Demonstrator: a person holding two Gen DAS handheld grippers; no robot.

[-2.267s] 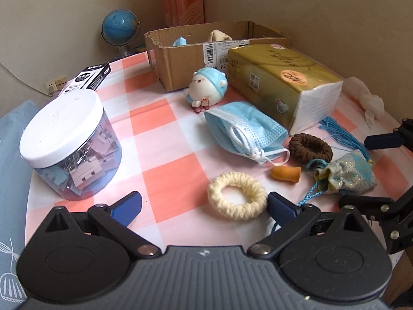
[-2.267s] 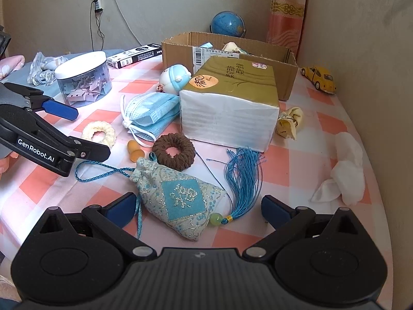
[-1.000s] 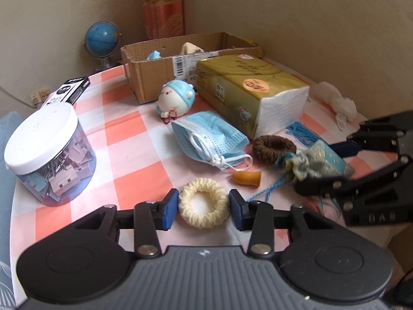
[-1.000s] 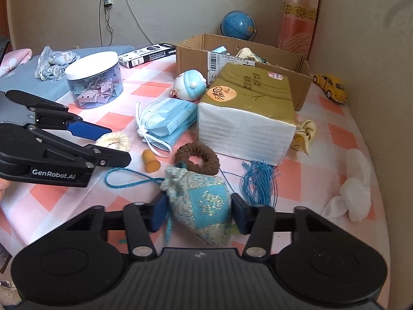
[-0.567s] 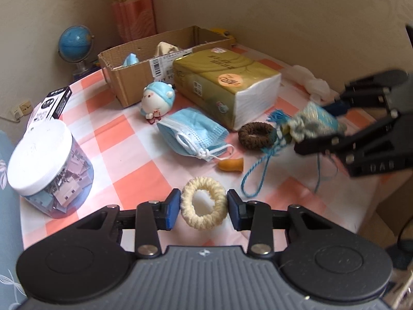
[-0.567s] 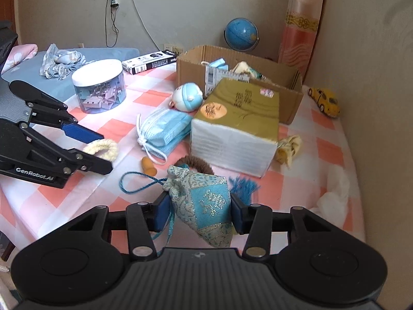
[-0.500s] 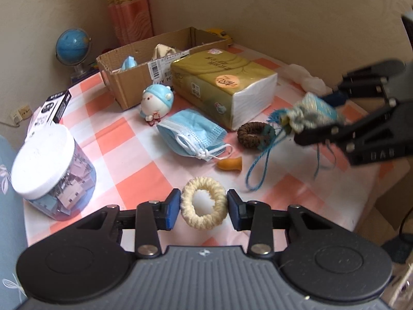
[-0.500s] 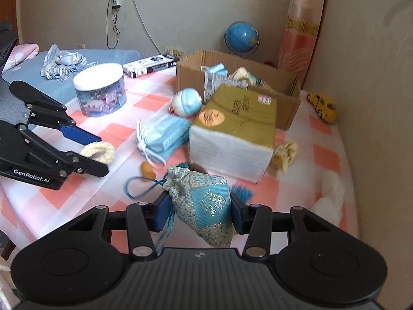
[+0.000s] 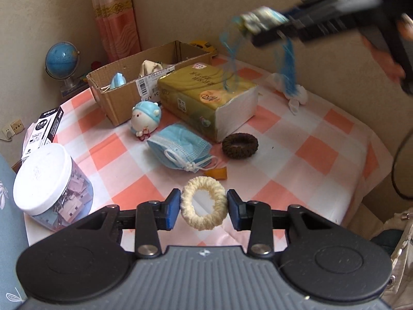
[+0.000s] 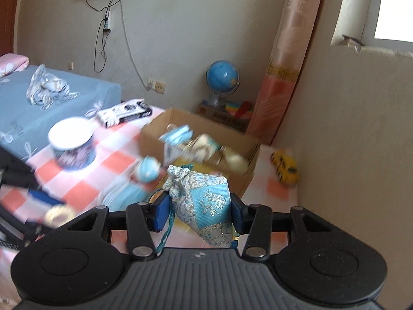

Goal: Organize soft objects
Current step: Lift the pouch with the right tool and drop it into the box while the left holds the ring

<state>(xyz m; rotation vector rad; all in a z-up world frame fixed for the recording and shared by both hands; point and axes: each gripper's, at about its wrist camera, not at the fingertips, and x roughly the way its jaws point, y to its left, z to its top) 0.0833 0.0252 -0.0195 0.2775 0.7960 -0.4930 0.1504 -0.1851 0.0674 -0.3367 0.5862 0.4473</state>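
Observation:
My left gripper [image 9: 203, 206] is shut on a cream scrunchie [image 9: 204, 202], held just above the checked tablecloth [image 9: 304, 139]. My right gripper [image 10: 198, 210] is shut on a blue embroidered pouch [image 10: 206, 204], lifted high; in the left wrist view the pouch [image 9: 263, 20] hangs blurred at the top with its cord and tassel [image 9: 287, 69] trailing down. An open cardboard box [image 9: 129, 87] with soft items inside stands at the back. A blue face mask [image 9: 180, 147] and a brown scrunchie [image 9: 240, 142] lie on the cloth.
A gold tissue pack [image 9: 206, 98] lies before the box, a round toy figure [image 9: 145, 118] beside it. A white-lidded jar [image 9: 49, 188] stands left, a black-and-white carton [image 9: 44, 126] behind it. A crumpled tissue [image 9: 296, 95], yellow toy car [image 10: 285, 168] and globe [image 9: 60, 59] are near the wall.
Both grippers closed on their items and rose. The right one carried the pouch up off the table, cord dangling; the left lifted the cream scrunchie a little.

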